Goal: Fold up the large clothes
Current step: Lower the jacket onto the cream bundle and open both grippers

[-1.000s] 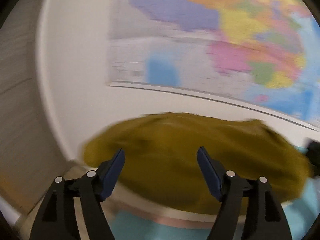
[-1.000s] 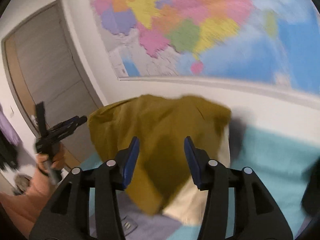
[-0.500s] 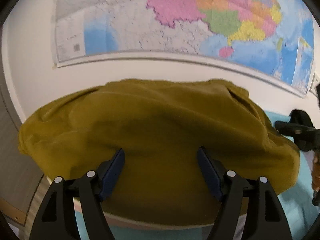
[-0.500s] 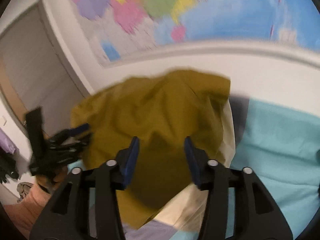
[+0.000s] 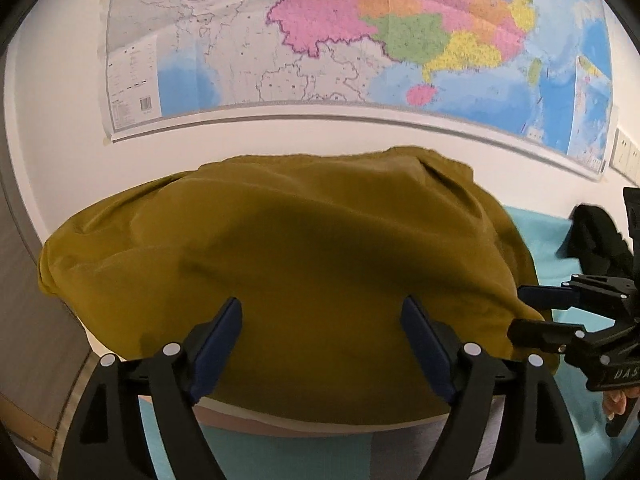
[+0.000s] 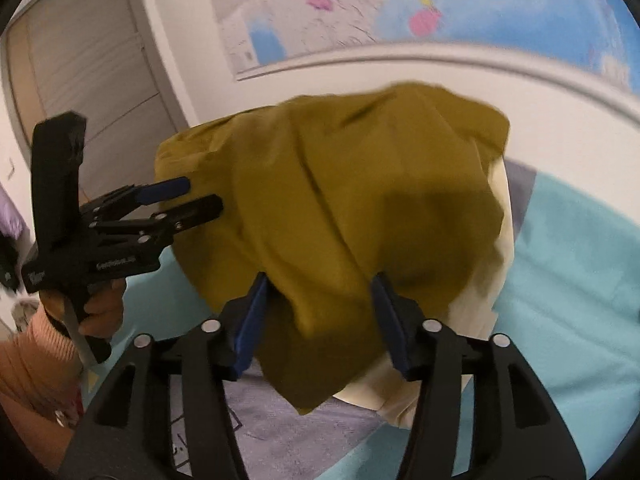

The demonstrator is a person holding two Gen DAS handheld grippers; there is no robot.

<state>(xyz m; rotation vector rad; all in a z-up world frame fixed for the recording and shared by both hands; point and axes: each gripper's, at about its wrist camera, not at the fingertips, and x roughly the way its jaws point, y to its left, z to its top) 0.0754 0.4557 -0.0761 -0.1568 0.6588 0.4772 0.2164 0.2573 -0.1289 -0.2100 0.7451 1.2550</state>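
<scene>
A mustard-yellow garment lies bunched over a cream pillow at the head of a bed with a teal sheet. My left gripper stands wide and its jaws are opening, with the garment's near edge just beyond the blue pads and nothing pinched. From the right wrist it shows as the left gripper at the garment's left side. My right gripper is opening too. A hanging fold of the garment sits between its pads, which do not visibly press on it. The left wrist view has the right gripper at the cloth's right edge.
A large coloured wall map hangs above the bed. A grey door stands to the left. A black garment lies on the sheet at the right, and a lilac cloth lies in front of the pillow. A pink sleeve leads to the left gripper.
Both grippers have come down and closer to the yellow garment, which now fills more of each view. The left view swung from the door side to the map. Both pairs of jaws stand slightly wider.
</scene>
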